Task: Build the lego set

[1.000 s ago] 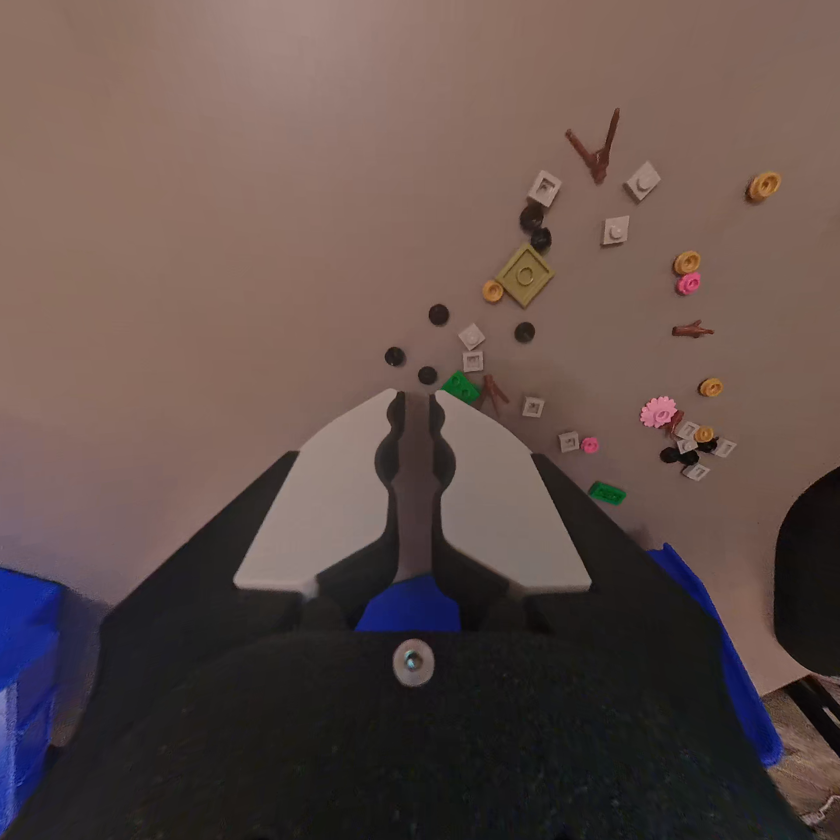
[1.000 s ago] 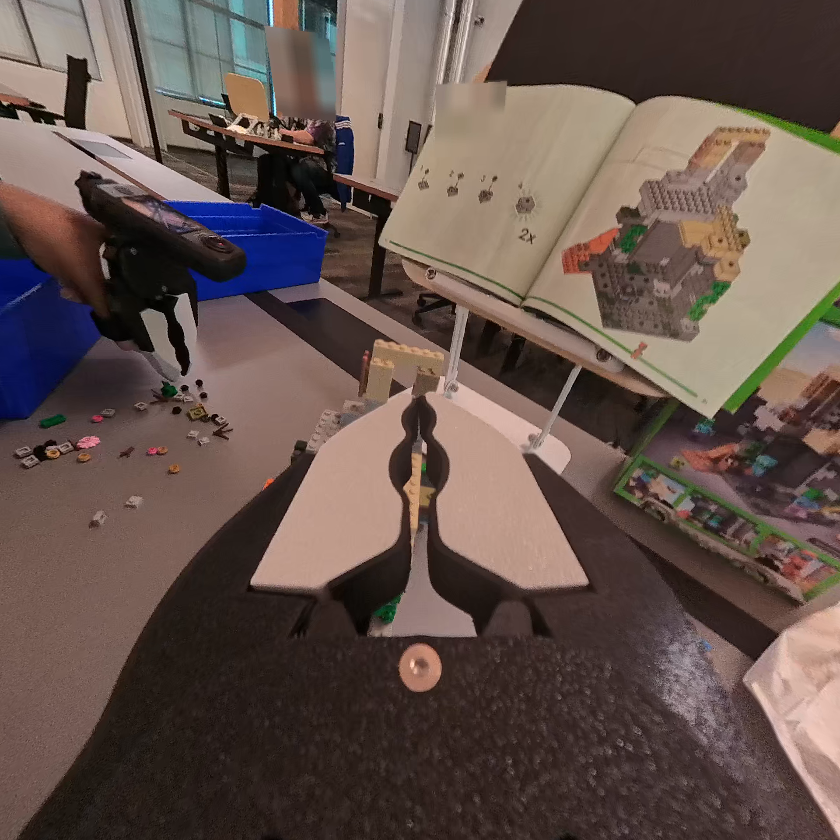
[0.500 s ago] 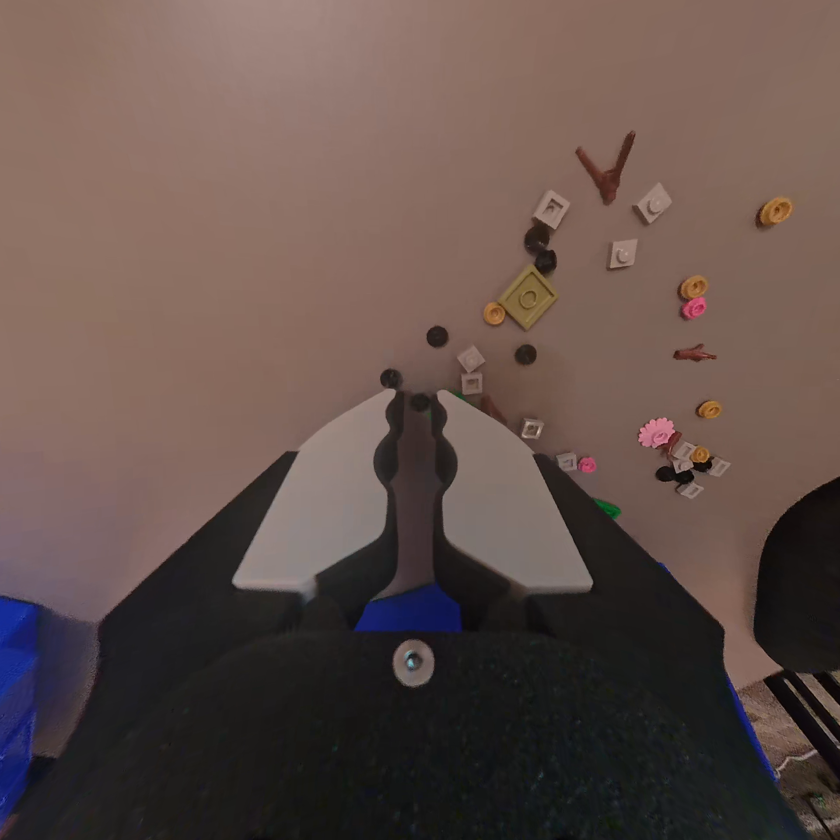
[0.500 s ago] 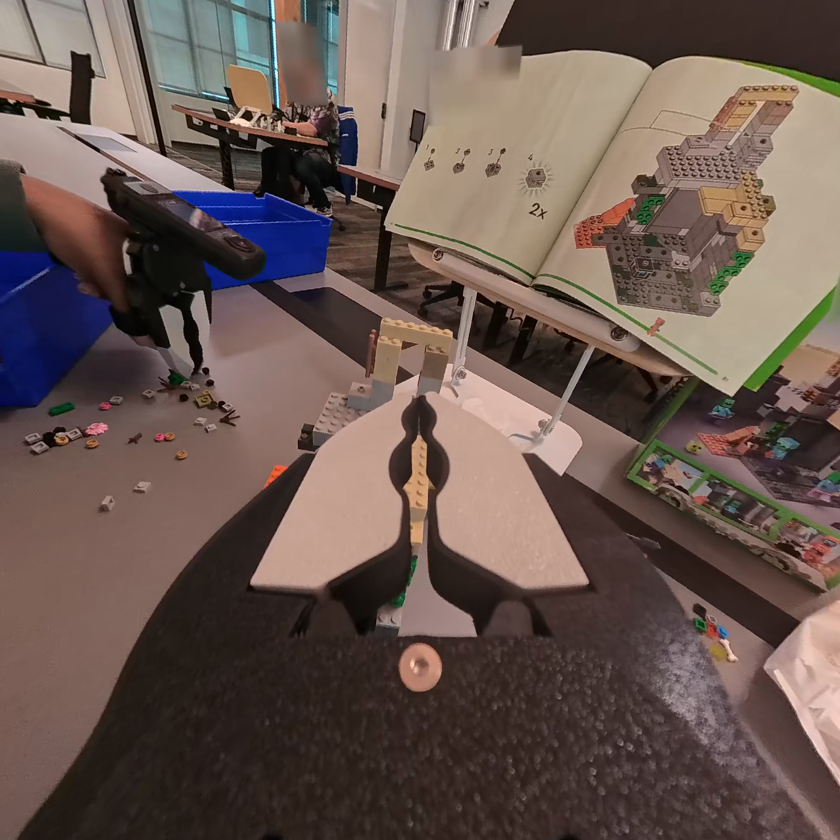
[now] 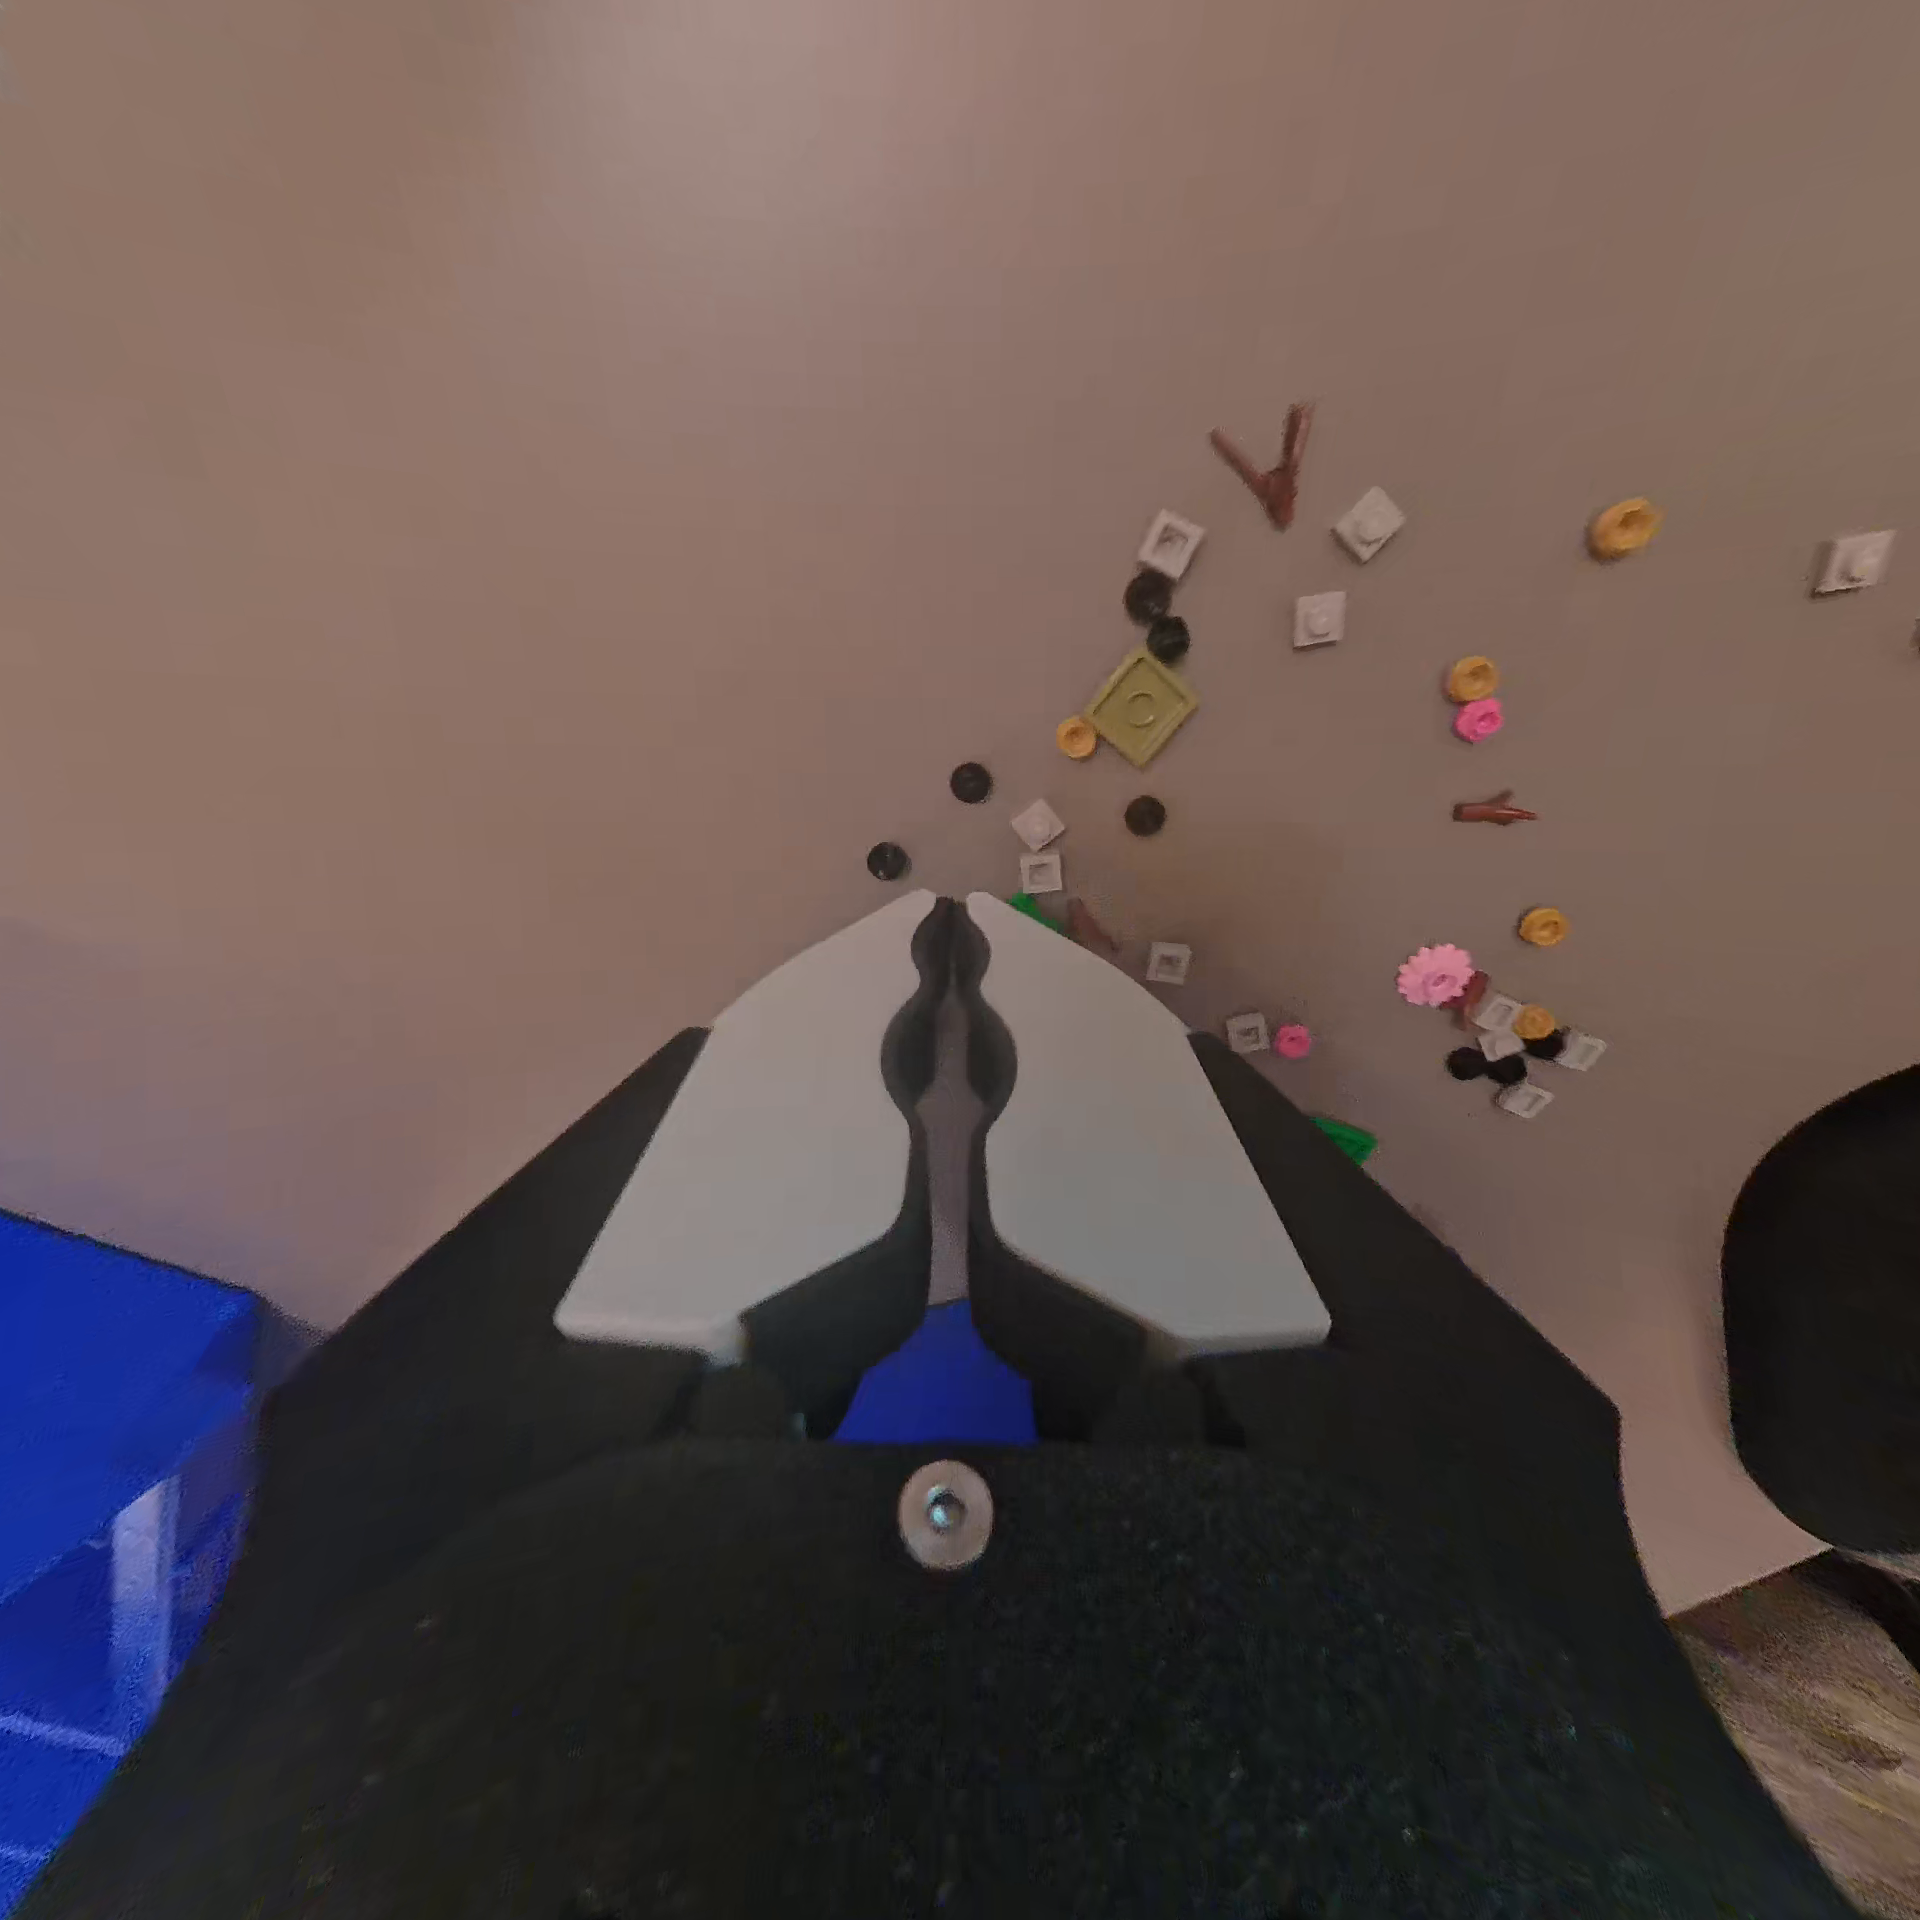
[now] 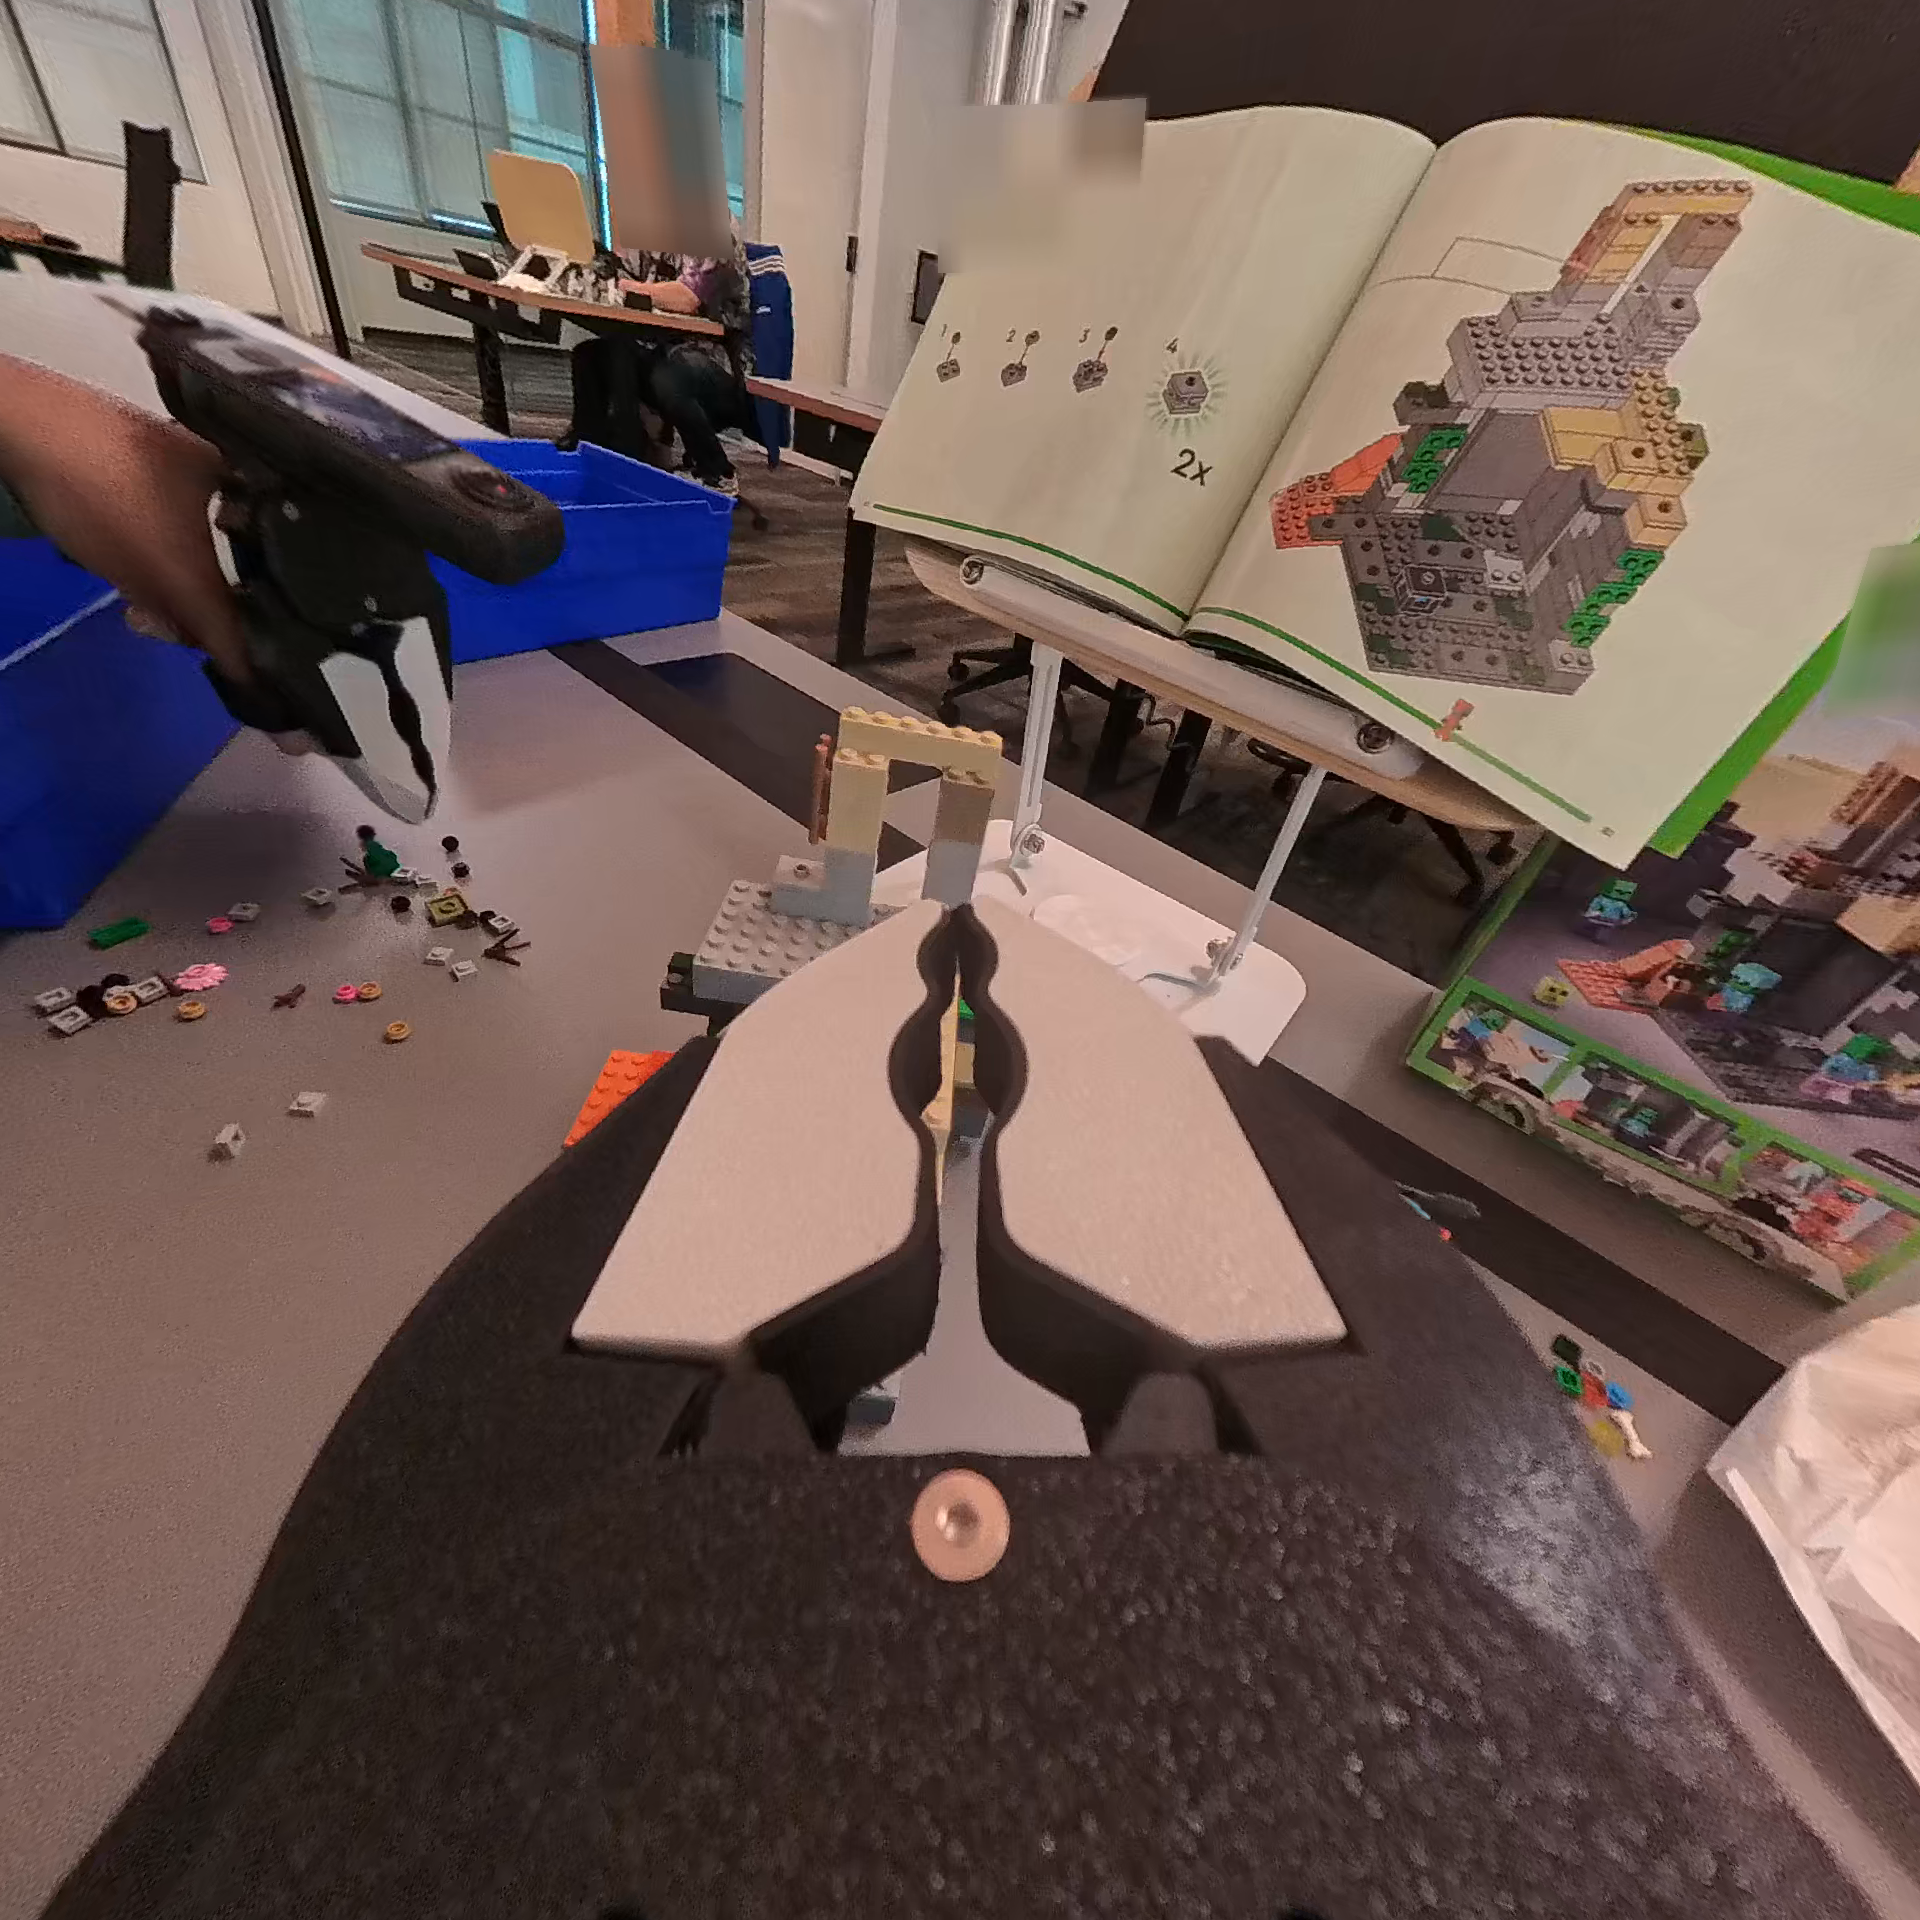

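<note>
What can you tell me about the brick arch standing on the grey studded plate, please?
The brick arch is a small upright gateway of plastic bricks: a pale yellow studded lintel over two posts, the left post pale yellow above light grey, the right post tan above light grey. A thin brown stick piece clings to its left side. It stands on the grey studded plate, just beyond the shut right gripper, which hides the right post's foot.

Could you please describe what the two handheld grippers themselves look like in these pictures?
Each gripper has two broad pale grey fingers with wavy black inner pads, set on a black, grainy-textured body with a round silver screw at its centre. From the right wrist view, the left gripper shows a black pistol-like handle topped by a dark elongated camera. No cables or sleeves are clearly visible.
</note>
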